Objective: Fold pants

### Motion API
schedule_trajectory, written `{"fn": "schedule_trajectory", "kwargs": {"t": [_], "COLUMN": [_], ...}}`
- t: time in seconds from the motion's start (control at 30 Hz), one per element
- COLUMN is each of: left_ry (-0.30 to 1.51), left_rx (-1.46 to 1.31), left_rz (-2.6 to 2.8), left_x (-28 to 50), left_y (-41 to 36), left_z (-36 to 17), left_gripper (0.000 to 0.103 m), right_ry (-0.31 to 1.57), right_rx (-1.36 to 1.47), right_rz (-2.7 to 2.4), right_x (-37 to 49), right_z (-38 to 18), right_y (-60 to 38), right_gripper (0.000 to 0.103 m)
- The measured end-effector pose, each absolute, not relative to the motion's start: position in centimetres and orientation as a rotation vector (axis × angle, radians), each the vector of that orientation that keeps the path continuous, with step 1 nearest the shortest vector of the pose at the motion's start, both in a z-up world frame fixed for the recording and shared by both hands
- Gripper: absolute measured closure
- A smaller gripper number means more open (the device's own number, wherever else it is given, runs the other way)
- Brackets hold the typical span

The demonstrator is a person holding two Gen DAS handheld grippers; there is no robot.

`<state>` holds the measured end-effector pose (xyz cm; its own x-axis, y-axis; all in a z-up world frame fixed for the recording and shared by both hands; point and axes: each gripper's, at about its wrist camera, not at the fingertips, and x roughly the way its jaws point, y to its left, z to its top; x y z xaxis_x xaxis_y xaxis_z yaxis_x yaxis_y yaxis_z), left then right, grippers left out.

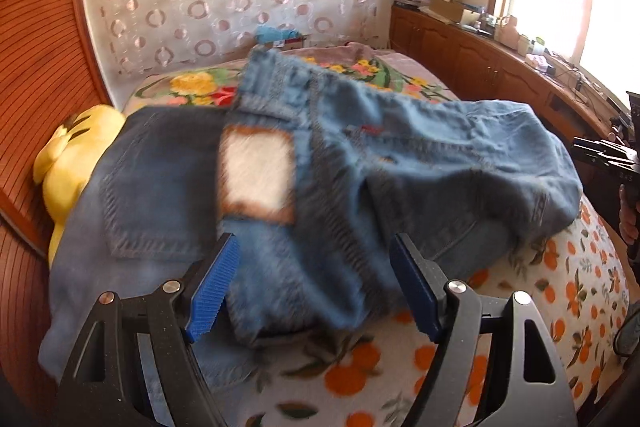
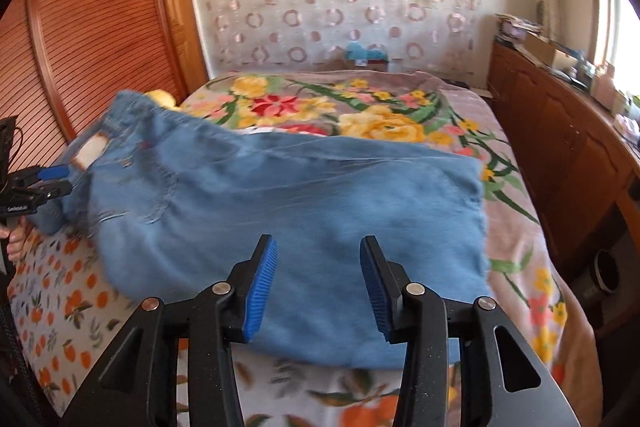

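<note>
- The jeans (image 2: 280, 195) lie on the bed (image 2: 520, 247) already doubled over into a thick bundle, waist end toward the yellow plush toy (image 1: 76, 151).
- Left gripper (image 1: 314, 283) has its fingers spread wide, gripping nothing.
- Right gripper (image 2: 318, 283) has its fingers partly apart, also empty.
- Looks like most folds are done; the bundle is lumpy, so maybe one more fold or some smoothing is left.

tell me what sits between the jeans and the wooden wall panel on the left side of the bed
A yellow plush toy lies between the jeans and the wooden panel, shown best in the left wrist view.
</note>
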<state>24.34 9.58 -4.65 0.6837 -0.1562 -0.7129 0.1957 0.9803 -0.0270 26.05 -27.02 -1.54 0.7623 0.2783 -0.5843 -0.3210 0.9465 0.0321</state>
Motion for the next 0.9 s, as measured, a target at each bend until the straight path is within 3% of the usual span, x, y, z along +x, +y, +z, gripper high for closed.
{"fn": "schedule_trajectory", "kwargs": {"t": [0.33, 0.47, 0.9], "left_ry": [0.809, 0.807, 0.709], "left_rx": [0.050, 0.054, -0.015], "left_rz": [-0.191, -0.217, -0.214], "left_x": [22.5, 22.5, 22.0], "left_y": [10.9, 10.9, 11.7], "left_z": [-6.1, -6.7, -5.8], "left_gripper": [0.027, 0.048, 0.073], "right_ry": [0.624, 0.622, 0.664], "right_rx": [-0.146, -0.172, -0.331], "right_rz": [0.479, 0.518, 0.441], "right_x": [25.2, 24.8, 26.0], "right_z": [-1.8, -2.1, -4.6], "right_y": [-20.8, -19.4, -15.5], "right_gripper": [0.053, 0.043, 0.040]}}
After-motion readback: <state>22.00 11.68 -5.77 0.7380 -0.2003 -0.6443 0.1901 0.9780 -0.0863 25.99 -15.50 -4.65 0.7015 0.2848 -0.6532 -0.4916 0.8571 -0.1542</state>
